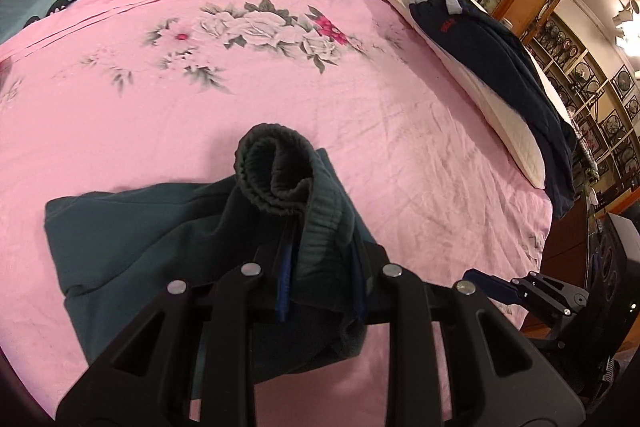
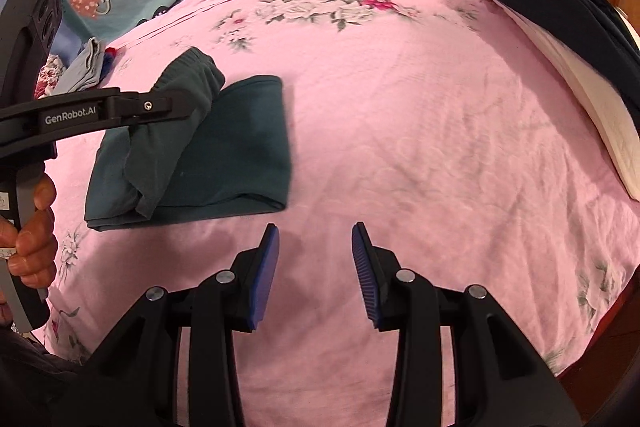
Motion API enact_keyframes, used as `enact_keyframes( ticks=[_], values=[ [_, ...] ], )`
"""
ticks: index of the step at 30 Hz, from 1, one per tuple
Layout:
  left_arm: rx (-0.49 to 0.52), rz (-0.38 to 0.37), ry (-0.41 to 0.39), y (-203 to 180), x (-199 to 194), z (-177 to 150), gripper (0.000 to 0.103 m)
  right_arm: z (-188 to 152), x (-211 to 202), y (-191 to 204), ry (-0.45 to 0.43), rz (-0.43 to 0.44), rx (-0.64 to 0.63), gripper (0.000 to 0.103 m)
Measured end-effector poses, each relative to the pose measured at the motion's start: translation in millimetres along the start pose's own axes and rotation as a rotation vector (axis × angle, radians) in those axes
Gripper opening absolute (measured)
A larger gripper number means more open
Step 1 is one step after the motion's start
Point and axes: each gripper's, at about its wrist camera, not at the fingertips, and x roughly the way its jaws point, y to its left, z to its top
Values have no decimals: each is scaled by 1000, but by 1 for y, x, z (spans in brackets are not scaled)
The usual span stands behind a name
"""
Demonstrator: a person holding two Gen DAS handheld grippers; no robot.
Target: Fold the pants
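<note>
Pants [image 2: 224, 155], dark teal and partly folded, were laid on the pink sheet [image 2: 420, 147] at centre left of the right wrist frame. Their ribbed waistband [image 1: 276, 171] was clamped in the left gripper [image 1: 320, 267], apparently lifted. The right gripper [image 2: 315, 267] was held with jaws apart, empty, at lower centre.

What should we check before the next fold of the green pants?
1. Left gripper shut on the pants: ok, it pinches the ribbed waistband.
2. Right gripper free: ok, open, nothing between its fingers.
3. Pants folded flat: not ok, the gripped end is lifted and bunched.
4. Room on the pink sheet: ok, bare to the right of the pants.
5. Dark clothes on the pillow out of the way: ok, at the bed's edge.
</note>
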Motion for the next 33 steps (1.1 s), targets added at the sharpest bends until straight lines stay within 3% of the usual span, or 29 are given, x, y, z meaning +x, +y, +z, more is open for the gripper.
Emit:
enact_keyframes(
  ticks=[4,6,9,11,13,15,17,21,24,28,33],
  values=[
    [8,-2,16,-5,11,-1,24,0,1,-8,1,3,4,39],
    [18,-3,50,-8,19,-4,32,1,2,-11,1,5,9,39],
    [36,-18,26,-13,4,-7,51,7,1,-14,-11,14,21,39],
    [69,13,-45,-15,-22,-6,77,12,0,-18,-21,48,50,39],
    [69,55,-116,-5,-49,-7,82,22,-3,-20,-45,121,94,39],
    [39,106,-114,16,-59,-9,84,32,-3,-17,-59,189,123,41],
    [-15,162,-90,42,-60,-14,84,44,-2,-10,-82,222,127,62],
    [-174,227,-23,90,-59,-40,82,71,1,15,-104,262,60,64],
    [-210,244,-5,97,-59,-57,82,87,10,32,-82,258,-27,64],
    [-233,257,16,100,-55,-72,82,86,23,41,2,303,-77,43],
    [-247,246,40,104,-50,-83,82,75,53,31,102,314,-48,36]
  ],
)
